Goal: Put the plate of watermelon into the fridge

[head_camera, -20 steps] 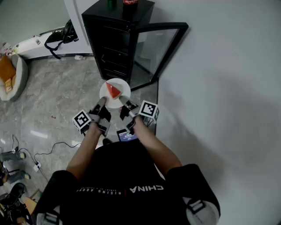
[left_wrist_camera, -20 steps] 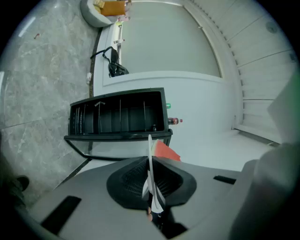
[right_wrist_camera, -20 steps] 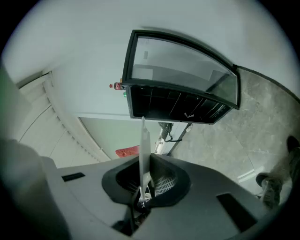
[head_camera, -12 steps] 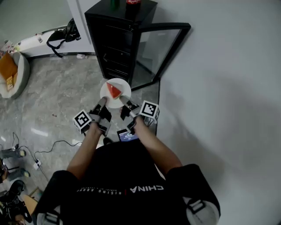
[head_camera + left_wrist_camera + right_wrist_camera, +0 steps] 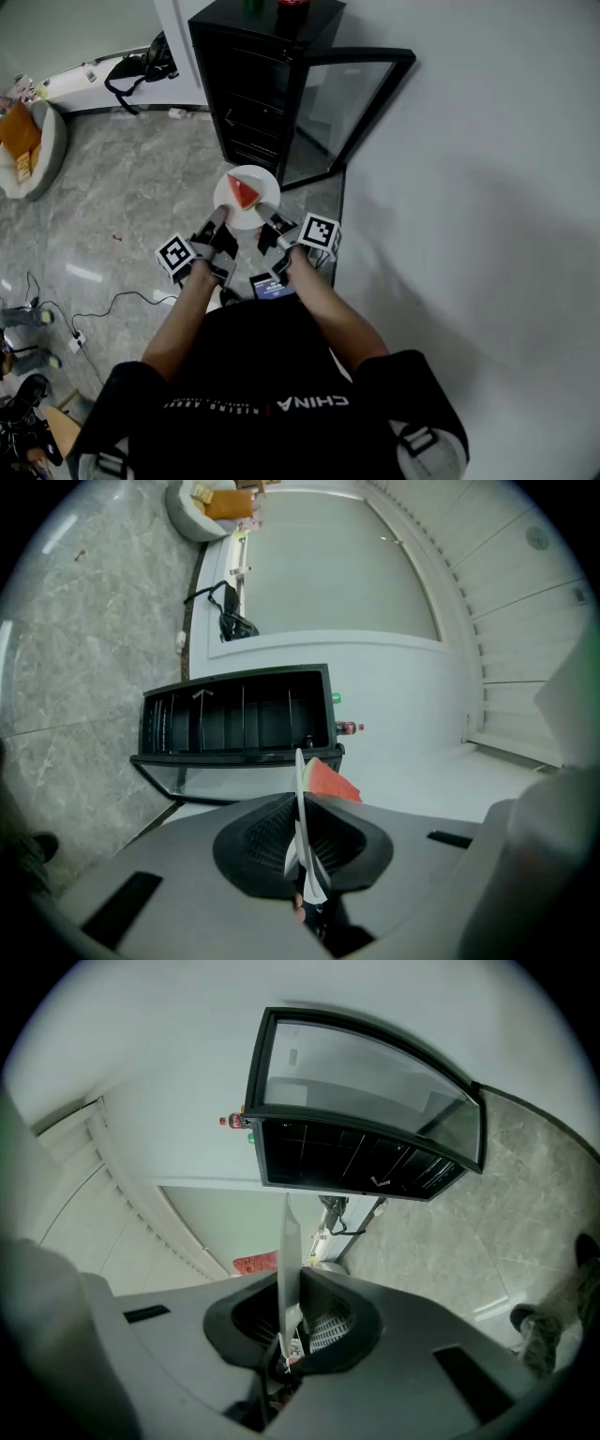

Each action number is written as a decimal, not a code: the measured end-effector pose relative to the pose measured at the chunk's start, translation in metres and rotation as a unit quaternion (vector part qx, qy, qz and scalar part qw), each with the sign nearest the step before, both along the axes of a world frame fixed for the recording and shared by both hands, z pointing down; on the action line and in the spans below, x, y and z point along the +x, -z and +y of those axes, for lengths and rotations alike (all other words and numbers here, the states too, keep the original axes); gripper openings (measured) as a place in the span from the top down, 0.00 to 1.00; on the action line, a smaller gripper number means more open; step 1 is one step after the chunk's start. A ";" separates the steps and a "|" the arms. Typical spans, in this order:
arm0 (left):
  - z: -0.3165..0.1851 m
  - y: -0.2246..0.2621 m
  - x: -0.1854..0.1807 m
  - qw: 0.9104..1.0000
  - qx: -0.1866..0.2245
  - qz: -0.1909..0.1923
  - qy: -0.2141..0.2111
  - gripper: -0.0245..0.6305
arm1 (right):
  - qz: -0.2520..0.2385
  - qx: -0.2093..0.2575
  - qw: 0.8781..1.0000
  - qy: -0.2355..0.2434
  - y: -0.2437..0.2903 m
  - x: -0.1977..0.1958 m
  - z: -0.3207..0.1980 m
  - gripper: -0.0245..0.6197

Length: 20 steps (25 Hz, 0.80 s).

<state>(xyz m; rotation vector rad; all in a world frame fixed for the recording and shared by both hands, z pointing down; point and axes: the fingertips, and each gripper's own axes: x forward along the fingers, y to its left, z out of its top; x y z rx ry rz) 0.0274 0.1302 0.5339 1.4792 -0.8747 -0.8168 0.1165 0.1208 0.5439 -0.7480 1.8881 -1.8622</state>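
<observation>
White and round, the plate hangs above the grey marbled floor, carried between two hand-held claws by a person in a black T-shirt. The left gripper has its dark jaws pressed together on the plate's near-left rim, and the right gripper pinches the near-right rim in the same way; in each gripper view the plate shows edge-on as a thin white blade clamped between the ribbed pads. Both claws point level toward the fridge. A red triangular wedge of watermelon lies on the plate, toward its far side. The plate sits in front of the small black fridge, apart from it and outside the cabinet. The fridge's glass door stands swung open to the right, beside the white wall, and dark wire shelves show inside. On top of the fridge stand a red-capped bottle and something green that I cannot make out. A black bag lies by the far white ledge.
</observation>
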 end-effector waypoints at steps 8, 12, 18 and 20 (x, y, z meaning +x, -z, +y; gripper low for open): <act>0.003 0.004 0.003 1.000 0.000 0.003 0.002 0.91 | 0.004 -0.005 1.000 0.005 0.003 0.003 0.003 0.91; 0.009 0.009 0.013 1.000 -0.001 0.000 0.002 0.91 | 0.002 -0.011 1.000 0.009 0.009 0.012 0.009 0.91; 0.019 0.013 0.022 1.000 -0.003 -0.005 0.025 0.91 | 0.000 -0.006 0.999 0.035 0.011 0.021 0.013 0.91; 0.017 0.016 0.016 0.999 -0.009 -0.001 0.038 0.91 | 0.001 -0.011 0.999 0.047 0.013 0.015 0.009 0.91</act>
